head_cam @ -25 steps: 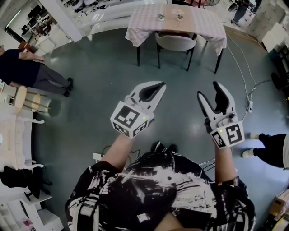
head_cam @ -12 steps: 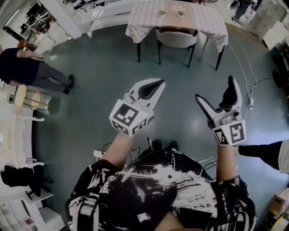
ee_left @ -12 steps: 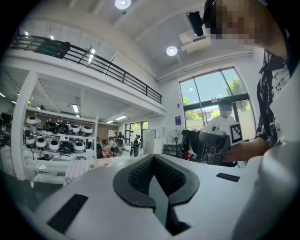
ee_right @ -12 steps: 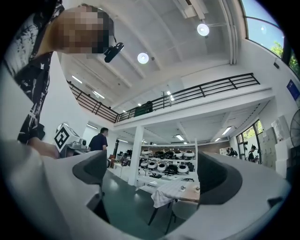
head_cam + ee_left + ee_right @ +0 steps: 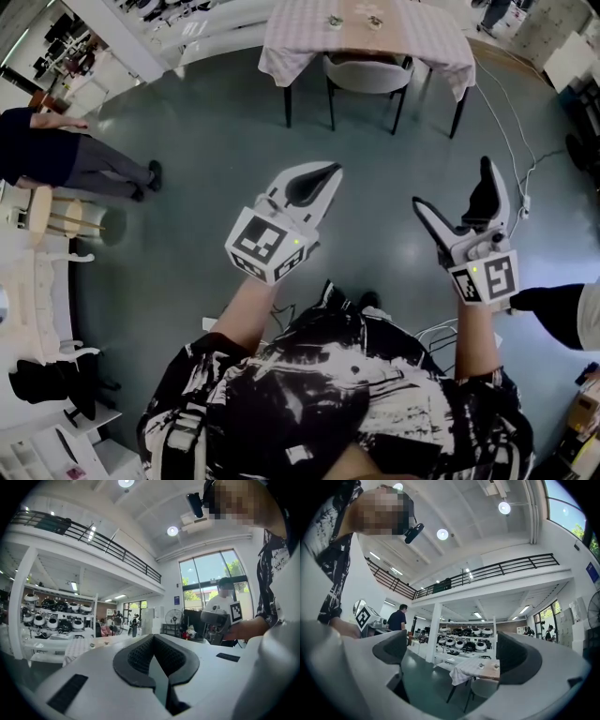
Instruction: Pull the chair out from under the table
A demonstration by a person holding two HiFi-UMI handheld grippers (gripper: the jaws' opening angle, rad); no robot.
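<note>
Head view: a second ago the right gripper had its jaws fairly close together. Now they are spread wide with nothing between them, and it sits a little further right. The left gripper is shut as before and holds nothing. The table and chair have slid nearer the top edge. The chair is pushed in under the table, well apart from both grippers. It has a pale, rounded shell back on thin dark legs. A checked cloth drapes over the table's edges, leaving a wooden strip on top, where two small cups stand. The floor is smooth grey-green with a dull sheen. Both grippers are white plastic with dark pads, and each carries a black-and-white marker cube.

Left gripper view: the dark, finely ribbed pads meet at their tips, leaving a V-shaped hollow behind them that is empty. The clothed table shows small and far off to the left.

Right gripper view: the two dark pads stand far apart. In the gap, distant, are the table with its hanging cloth and the pale chair tucked beneath it.
</note>
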